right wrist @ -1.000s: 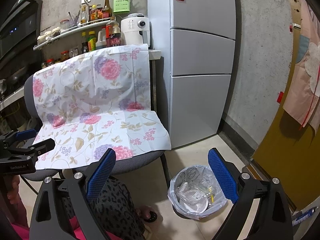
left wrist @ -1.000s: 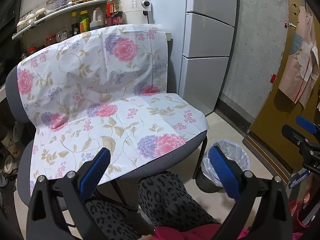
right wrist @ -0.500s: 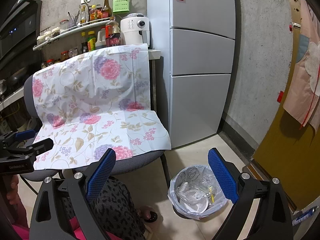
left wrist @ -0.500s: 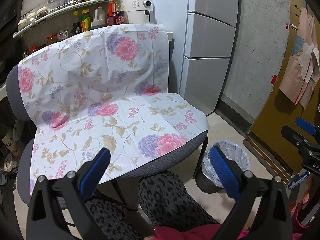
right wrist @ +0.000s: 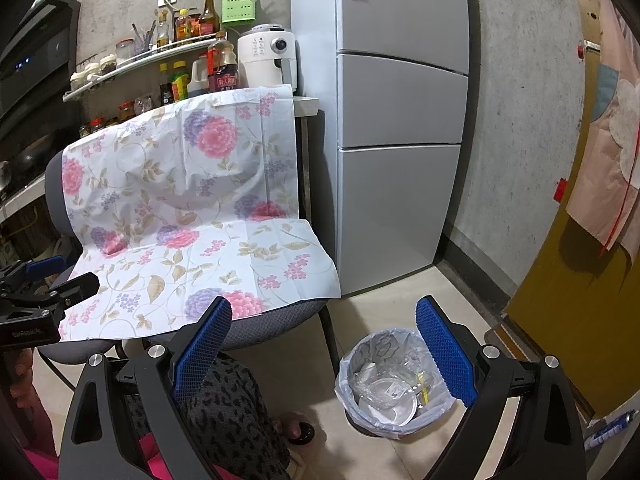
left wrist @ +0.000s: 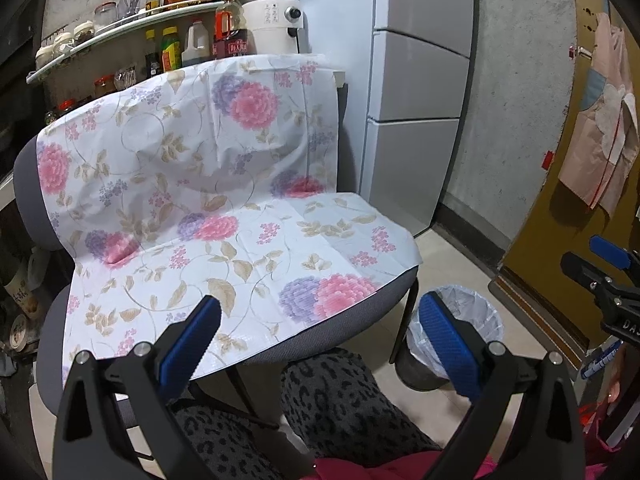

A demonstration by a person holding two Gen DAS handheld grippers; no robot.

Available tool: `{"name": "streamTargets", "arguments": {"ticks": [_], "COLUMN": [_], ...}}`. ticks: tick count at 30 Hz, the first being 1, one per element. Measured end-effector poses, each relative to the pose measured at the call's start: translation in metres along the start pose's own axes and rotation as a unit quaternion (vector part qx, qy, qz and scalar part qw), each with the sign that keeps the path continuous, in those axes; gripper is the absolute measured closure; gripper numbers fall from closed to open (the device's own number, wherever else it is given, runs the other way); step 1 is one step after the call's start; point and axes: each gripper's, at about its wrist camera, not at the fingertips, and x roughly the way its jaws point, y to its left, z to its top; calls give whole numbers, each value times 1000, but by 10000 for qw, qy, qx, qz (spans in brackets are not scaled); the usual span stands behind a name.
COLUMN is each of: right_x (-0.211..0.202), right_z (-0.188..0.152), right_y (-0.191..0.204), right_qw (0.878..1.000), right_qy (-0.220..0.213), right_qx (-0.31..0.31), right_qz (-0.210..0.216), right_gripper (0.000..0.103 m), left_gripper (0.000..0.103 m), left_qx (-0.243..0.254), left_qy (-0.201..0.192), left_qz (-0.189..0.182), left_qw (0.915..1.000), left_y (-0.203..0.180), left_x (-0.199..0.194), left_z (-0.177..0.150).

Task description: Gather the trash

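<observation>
Flanking a crinkly plastic-lined bin (clear wrappers inside), both grippers' ribbed blue fingers spread wide, empty.

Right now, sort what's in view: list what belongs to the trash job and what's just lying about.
Job:
- trash bin with its clear liner, packaging already inside
- left gripper, open, empty
- right gripper, open, empty

Lying about:
- floral cloth over the chair
- fridge
- shelf bottles
- white appliance

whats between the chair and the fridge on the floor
The bin, lined with a clear bag and holding clear plastic trash, on bare floor tiles beside the chair, in front of the fridge. Right wrist view shows it best.
</observation>
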Motion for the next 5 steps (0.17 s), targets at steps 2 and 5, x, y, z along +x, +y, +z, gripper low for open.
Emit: {"name": "streamTargets", "arguments": {"ticks": [2,5], "right_x": [5,22], "right_z": [0,1], "right_y": [0,0], "right_qw": [10000,9998], "right_qy": [41,167], "right_qx": [32,81], "right_qz": [15,87], "right_gripper": [10,10], "left_gripper": [7,7], "left_qx": [-82,-234], "left_qy": [80,236], "left_qz": [-20,-18], "left_qw": [9999,9994], "left_y": [6,23], "left_x": [7,24], "left_z": [0,0]}}
